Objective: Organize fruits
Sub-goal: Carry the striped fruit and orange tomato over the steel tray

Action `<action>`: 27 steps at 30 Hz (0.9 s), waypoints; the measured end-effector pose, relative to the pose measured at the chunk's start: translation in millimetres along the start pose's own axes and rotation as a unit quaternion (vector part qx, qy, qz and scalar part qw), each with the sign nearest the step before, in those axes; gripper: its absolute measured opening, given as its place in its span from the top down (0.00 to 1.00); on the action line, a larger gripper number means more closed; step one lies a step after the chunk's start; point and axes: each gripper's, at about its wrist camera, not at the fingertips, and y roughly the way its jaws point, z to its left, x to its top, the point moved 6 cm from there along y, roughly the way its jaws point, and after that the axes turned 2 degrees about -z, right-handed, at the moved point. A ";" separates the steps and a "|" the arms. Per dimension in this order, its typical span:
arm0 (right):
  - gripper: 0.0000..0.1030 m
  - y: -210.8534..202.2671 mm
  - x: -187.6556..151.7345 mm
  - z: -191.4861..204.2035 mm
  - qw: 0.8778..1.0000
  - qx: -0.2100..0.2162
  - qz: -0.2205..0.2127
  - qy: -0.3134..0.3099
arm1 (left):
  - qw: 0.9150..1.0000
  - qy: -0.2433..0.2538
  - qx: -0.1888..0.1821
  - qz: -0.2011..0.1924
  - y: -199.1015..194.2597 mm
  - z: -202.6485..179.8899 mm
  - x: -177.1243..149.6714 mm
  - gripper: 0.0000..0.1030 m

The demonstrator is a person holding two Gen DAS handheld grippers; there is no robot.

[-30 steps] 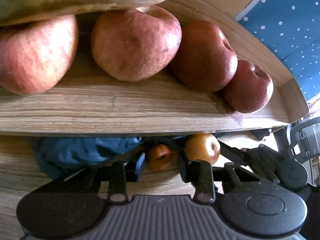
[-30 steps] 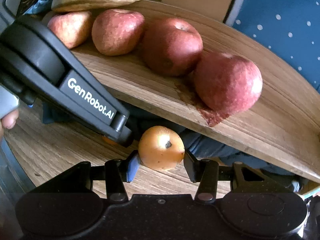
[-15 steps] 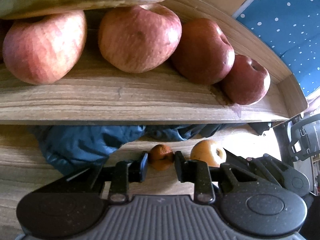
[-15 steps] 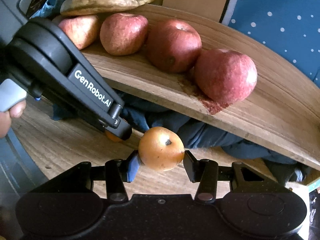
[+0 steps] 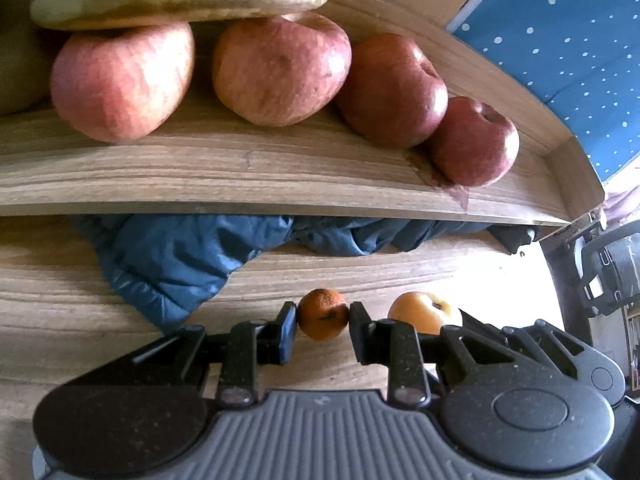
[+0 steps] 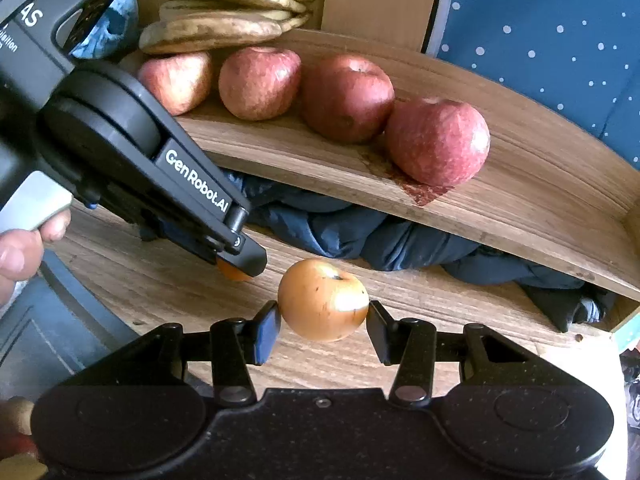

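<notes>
My left gripper (image 5: 322,316) is shut on a small orange tangerine (image 5: 322,314), held over the lower wooden shelf (image 5: 60,304). My right gripper (image 6: 323,316) is shut on a yellow-orange pear-like fruit (image 6: 322,299), which also shows in the left wrist view (image 5: 424,312) just right of the tangerine. In the right wrist view the left gripper (image 6: 240,258) reaches in from the left, its tangerine (image 6: 232,272) mostly hidden. Several red apples (image 5: 280,68) (image 6: 438,140) sit in a row on the upper wooden shelf (image 5: 240,176), with bananas (image 6: 224,20) behind them at the left.
A crumpled blue cloth (image 5: 176,260) (image 6: 360,232) lies on the lower shelf under the upper one. A blue dotted wall (image 6: 540,20) stands behind at the right. The shelf's side wall (image 5: 576,176) closes the right end. A black chair (image 5: 608,272) is at the far right.
Both grippers have drawn back and lower from the shelf with their fruits held; the left jaws have closed tighter on the tangerine. The apples have not moved.
</notes>
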 end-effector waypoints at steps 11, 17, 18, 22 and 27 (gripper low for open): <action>0.53 -13.2 1.5 10.7 1.000 0.009 -0.005 -0.006 | 1.000 -0.014 0.010 -0.007 -16.2 9.9 -11.5 0.70; 0.53 -8.0 -5.6 16.8 1.000 0.015 0.003 -0.009 | 1.000 -0.022 0.014 -0.007 -19.9 17.0 -16.1 0.70; 0.54 -7.6 -5.1 17.3 1.000 0.015 0.003 -0.009 | 1.000 -0.023 0.015 -0.007 -22.7 18.3 -17.6 0.70; 0.53 -4.4 -1.6 17.1 1.000 0.018 0.002 -0.010 | 0.999 -0.029 0.017 -0.006 -25.8 24.6 -17.2 0.70; 0.52 4.3 4.0 14.3 1.000 0.020 0.008 -0.005 | 0.999 -0.033 0.018 -0.004 -21.5 27.8 -14.5 0.70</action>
